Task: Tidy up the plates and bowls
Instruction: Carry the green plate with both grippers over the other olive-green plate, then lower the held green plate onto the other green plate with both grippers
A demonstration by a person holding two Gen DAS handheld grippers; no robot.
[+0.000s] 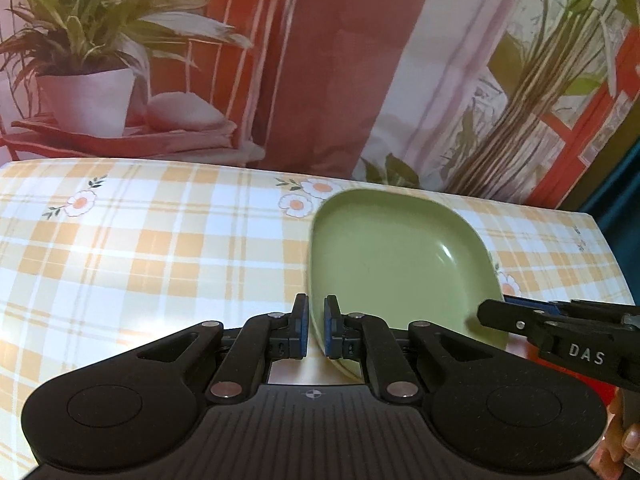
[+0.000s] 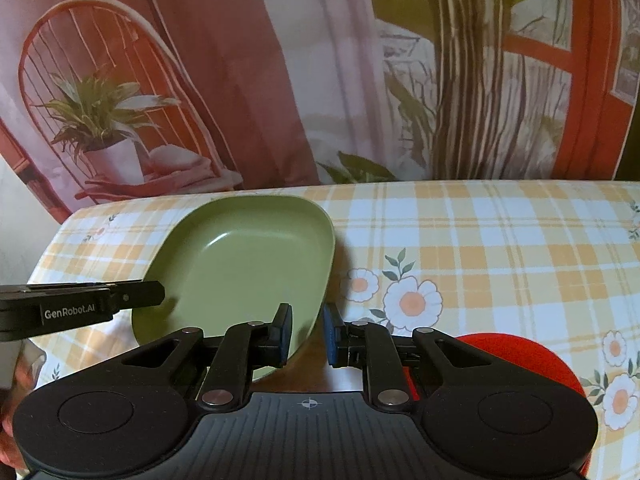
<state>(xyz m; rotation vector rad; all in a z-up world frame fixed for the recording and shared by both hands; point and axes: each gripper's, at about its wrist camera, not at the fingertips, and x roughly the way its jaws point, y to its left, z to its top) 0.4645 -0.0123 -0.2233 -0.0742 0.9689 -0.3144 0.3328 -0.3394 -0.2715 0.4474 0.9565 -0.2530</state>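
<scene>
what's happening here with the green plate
A person works two handheld grippers on one green plate over a checked, flowered tablecloth. The left gripper and right gripper each have their fingers on either side of the plate's rim, on opposite edges. A red object lies beside the right gripper.

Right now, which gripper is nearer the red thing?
Right. The right gripper sits at the plate's edge, with the red thing just beside and below it. The left gripper is at the plate's far edge.

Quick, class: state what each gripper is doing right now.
Left gripper: shut on the green plate, pinching its rim.
Right gripper: jaws astride the plate's rim with a visible gap; grip cannot be told.
</scene>
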